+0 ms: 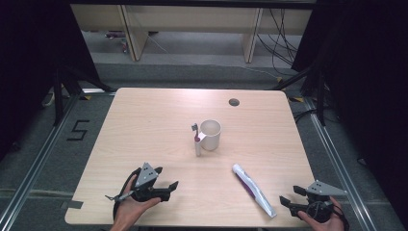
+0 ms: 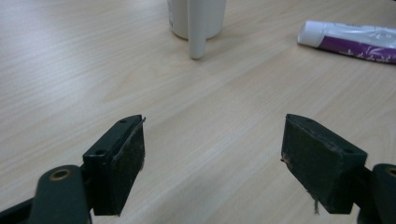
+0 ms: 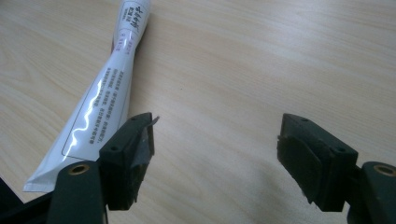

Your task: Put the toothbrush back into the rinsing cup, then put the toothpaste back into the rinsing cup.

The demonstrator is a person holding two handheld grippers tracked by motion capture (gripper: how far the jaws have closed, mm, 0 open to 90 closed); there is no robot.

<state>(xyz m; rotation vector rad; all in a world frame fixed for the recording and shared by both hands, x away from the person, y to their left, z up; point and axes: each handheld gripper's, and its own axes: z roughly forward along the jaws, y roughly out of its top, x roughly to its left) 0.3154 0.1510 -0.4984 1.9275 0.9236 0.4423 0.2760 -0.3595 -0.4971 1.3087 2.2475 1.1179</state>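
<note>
While both pairs of jaws stand spread with nothing between them, the left gripper (image 1: 166, 186) faces the toothbrush (image 1: 197, 140) leaning against the cup (image 1: 210, 134) at mid-table, and the right gripper (image 1: 289, 200) sits just beside the tail of the tube (image 1: 253, 189) lying near the front edge. A reach for the toothbrush could tip the cup or knock the brush flat; a skewed pinch might squeeze paste out or roll the tube away.

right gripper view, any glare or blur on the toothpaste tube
Right gripper view: a wavy white glare streak runs along the toothpaste tube, its print stays readable, and the near fingers look soft. High view: tube small, no glare visible.
</note>
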